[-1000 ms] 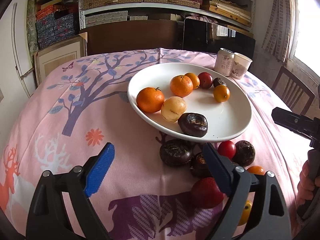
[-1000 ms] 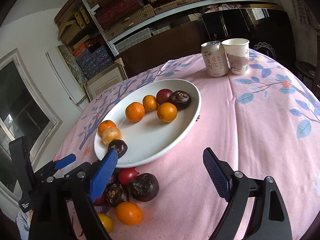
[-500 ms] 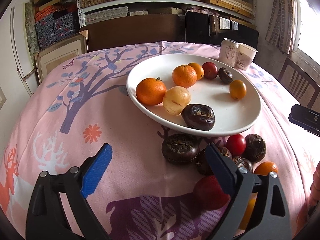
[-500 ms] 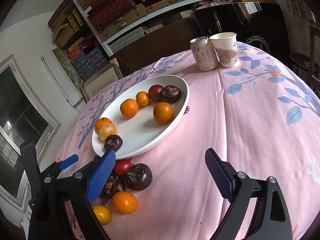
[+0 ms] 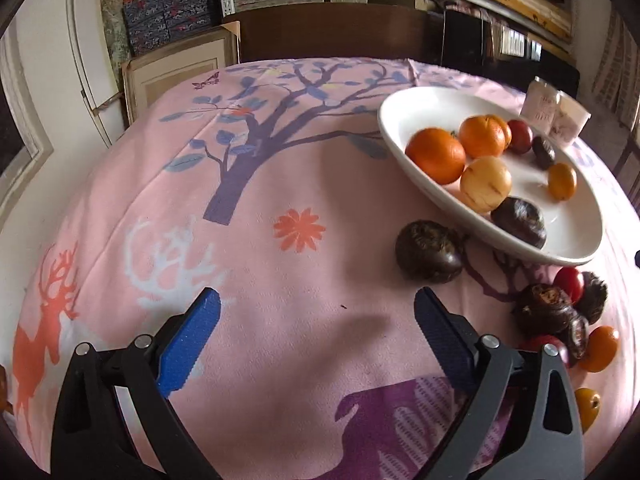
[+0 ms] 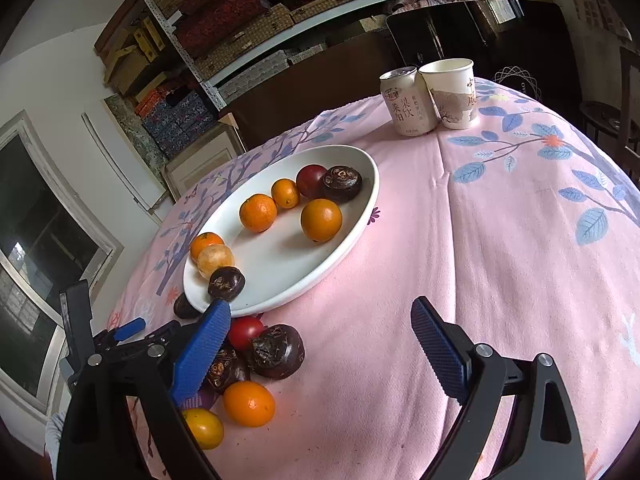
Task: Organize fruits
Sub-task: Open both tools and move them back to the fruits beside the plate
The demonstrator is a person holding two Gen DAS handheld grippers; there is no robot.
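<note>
A white oval plate [image 6: 352, 240] [image 5: 576, 236] on the pink tablecloth holds several oranges, a pale fruit, a red fruit and dark brown fruits. A loose pile sits in front of it: a dark brown fruit [image 6: 277, 351], a red fruit [image 6: 244, 332], an orange [image 6: 249, 403] and a yellow fruit [image 6: 204, 428]. One dark fruit [image 5: 430, 251] lies apart beside the plate. My left gripper [image 5: 316, 334] is open and empty over bare cloth, left of the pile. My right gripper [image 6: 320, 344] is open and empty, its left finger [image 6: 200, 354] over the pile.
A drink can [image 6: 406, 102] and a paper cup [image 6: 452, 92] stand at the far side of the table. Shelves with boxes [image 6: 224, 24] line the wall behind. The left gripper also shows in the right wrist view [image 6: 120, 336].
My left gripper has swung left, so the plate and the pile now lie to its right. My right gripper has drawn back a little; the plate looks smaller.
</note>
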